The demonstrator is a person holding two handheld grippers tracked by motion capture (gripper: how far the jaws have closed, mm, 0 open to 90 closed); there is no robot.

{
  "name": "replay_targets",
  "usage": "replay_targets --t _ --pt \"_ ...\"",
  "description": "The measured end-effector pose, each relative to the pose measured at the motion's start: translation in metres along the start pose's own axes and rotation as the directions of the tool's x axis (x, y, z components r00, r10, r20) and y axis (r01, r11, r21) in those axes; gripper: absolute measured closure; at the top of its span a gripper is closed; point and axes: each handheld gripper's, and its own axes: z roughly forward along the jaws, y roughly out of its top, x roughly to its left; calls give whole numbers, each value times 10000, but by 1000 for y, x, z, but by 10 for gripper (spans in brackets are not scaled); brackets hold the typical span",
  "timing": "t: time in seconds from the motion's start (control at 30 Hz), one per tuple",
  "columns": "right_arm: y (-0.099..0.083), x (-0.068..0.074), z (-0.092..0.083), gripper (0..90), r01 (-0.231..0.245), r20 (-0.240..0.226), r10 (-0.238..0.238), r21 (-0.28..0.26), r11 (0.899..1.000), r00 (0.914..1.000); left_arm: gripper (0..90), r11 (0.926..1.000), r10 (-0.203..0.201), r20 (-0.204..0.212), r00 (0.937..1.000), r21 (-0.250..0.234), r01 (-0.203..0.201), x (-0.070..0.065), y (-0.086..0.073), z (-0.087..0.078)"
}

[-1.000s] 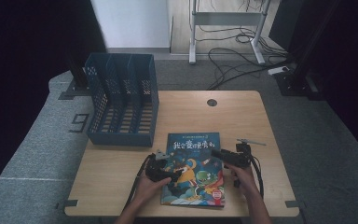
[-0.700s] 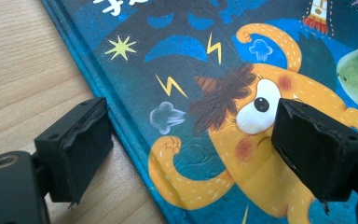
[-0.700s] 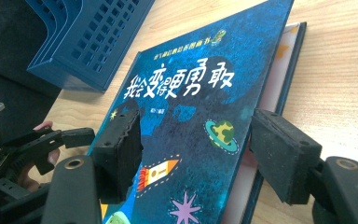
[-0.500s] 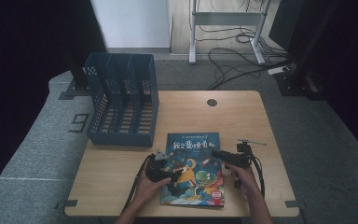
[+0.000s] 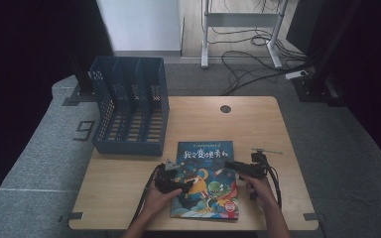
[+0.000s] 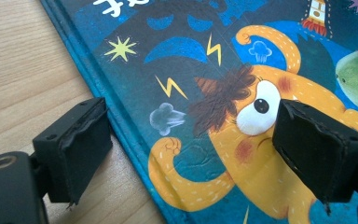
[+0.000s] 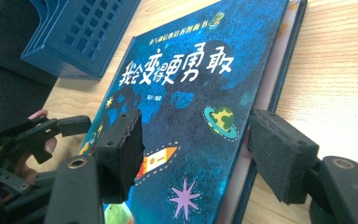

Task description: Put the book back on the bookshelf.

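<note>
A picture book [image 5: 203, 153] with a dark blue cover lies flat near the wooden table's front edge. My left gripper [image 5: 182, 184] rests at the book's left edge; in the left gripper view its jaws [image 6: 205, 154] stand wide apart, one over the bare wood, the other over the orange cartoon figure on the cover [image 6: 205, 70]. My right gripper [image 5: 227, 165] is at the book's right edge. Its jaws [image 7: 196, 149] are open, one above the cover [image 7: 186, 70], the other beside the page edges, which show pale under the slightly raised cover. Neither pad presses on the book.
A blue slotted file rack [image 5: 129, 104] stands at the table's back left, just beyond the book; its corner [image 7: 84, 32] appears in the right gripper view. A round cable hole [image 5: 225, 108] sits at the table's far middle. Cables and stand legs lie on the floor behind.
</note>
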Motion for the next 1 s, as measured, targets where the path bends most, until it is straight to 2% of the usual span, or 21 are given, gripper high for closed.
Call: replay_targets --t 0.3,0.33,0.37,0.4,0.47,0.53,0.7,0.83,1.0 --pt "0 2 0 354 431 112 -434 237 9988 9990 106 10000 -46 58 10000 -12 46 0 0 0" --pt "0 3 1 382 422 -143 -416 441 9981 9990 96 9998 -180 181 9997 -43 181 1 0 0" --pt "-2 4 4 383 523 -612 -480 714 9961 9970 89 9996 -280 269 9992 -59 282 2 0 0" --pt "-4 8 7 384 782 -704 -723 862 9932 9949 89 9995 -302 327 9990 -66 305 3 0 -1" --pt "-5 17 13 388 994 18 -996 519 9937 9950 91 9994 -348 406 9986 -67 351 4 0 -1" --pt "-5 21 14 395 1381 324 -1402 600 9886 9896 94 9994 -330 426 9985 -55 332 4 0 -1" --pt "-4 21 10 413 1683 765 -1695 221 9855 9826 94 9996 -291 422 9987 -48 293 4 0 -1" --pt "-4 23 9 450 1970 1026 -1982 214 9802 9748 95 9997 -251 508 9984 84 247 5 0 -3" --pt "-2 23 7 479 2037 994 -2041 138 9789 9739 95 9995 -54 633 9980 329 34 0 -4 -9"
